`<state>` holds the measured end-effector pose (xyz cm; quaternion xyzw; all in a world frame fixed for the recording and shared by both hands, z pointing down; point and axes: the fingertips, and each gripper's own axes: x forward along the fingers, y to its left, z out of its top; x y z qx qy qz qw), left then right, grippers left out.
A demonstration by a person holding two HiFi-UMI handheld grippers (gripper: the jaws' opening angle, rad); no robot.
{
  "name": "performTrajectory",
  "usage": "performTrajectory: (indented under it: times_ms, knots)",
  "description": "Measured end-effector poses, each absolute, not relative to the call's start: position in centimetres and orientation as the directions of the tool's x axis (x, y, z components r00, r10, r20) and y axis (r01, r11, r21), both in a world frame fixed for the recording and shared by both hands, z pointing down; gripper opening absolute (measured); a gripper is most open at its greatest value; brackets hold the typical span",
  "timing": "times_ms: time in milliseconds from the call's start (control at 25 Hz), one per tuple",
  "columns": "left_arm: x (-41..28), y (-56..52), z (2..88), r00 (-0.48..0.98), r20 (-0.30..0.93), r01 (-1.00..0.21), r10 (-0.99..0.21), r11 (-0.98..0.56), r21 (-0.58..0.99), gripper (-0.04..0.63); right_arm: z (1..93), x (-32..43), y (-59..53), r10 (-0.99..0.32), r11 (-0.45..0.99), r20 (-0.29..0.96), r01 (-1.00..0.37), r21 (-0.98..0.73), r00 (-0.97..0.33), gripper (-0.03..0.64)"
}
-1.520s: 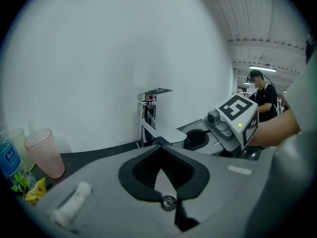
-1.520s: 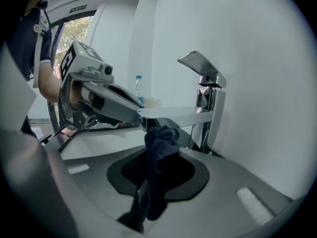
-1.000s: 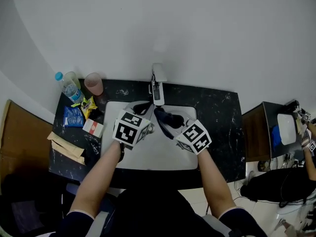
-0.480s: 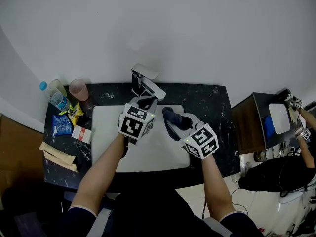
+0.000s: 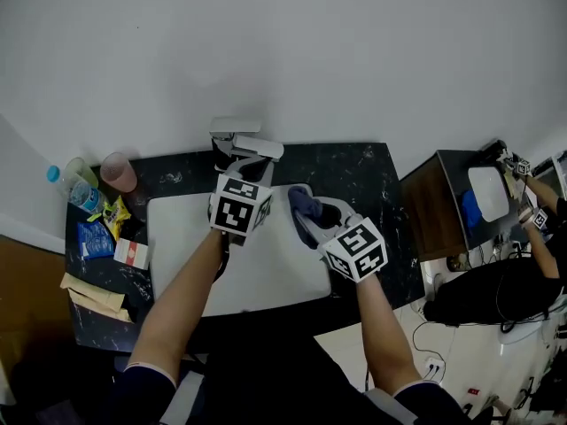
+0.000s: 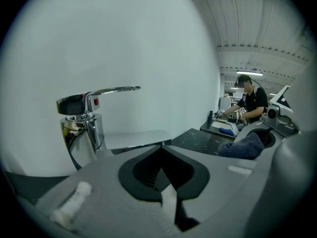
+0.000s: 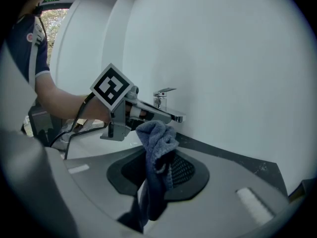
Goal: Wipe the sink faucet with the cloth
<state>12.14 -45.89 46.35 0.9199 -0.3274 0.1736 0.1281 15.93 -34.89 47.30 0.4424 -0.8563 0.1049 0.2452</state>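
Left gripper (image 6: 161, 150) was clenched shut with nothing between its jaws, nose pointed just right of the chrome faucet (image 6: 85, 117), close to it. Right gripper (image 7: 157, 170) had the blue cloth (image 7: 154, 142) clamped tight, a bunch of it bulging above the jaws. In the head view the cloth was over the sink's (image 5: 177, 237) back right corner, near the faucet but apart from it.

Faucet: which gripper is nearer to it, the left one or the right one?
Left. The left gripper, shut and empty, is just in front of the faucet. The right gripper, holding the cloth, is farther away, to its right in the head view.
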Motion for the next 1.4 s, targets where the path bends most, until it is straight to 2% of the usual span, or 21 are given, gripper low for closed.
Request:
performTrajectory:
  times_ms: [400, 680, 840, 1040, 1400]
  knots:
    - [10.2, -45.8, 47.0, 0.723, 0.420, -0.644, -0.548, -0.756, 0.120, 0.002, 46.1, 15.2, -37.5, -0.766, 0.513, 0.486, -0.856, 0.068, -0.421, 0.086]
    - [1.9, -46.5, 48.7, 0.634, 0.472, -0.723, -0.613, -0.686, 0.080, 0.002, 41.8, 6.2, -42.9, -0.767, 0.597, 0.372, -0.794, 0.113, -0.523, 0.086]
    - [0.6, -48.0, 50.2, 0.615, 0.507, -0.724, -0.604, -0.687, 0.059, 0.002, 40.7, 2.2, -46.5, -0.758, 0.617, 0.355, -0.778, 0.120, -0.547, 0.087]
    - [1.5, -49.1, 51.4, 0.638, 0.514, -0.702, -0.573, -0.707, 0.084, 0.002, 41.6, 1.6, -48.5, -0.763, 0.600, 0.380, -0.792, 0.115, -0.522, 0.087]
    - [-1.2, -49.3, 51.4, 0.631, 0.515, -0.730, -0.581, -0.669, 0.139, 0.002, 48.4, 1.7, -48.7, -0.724, 0.576, 0.514, -0.814, 0.082, -0.460, 0.086]
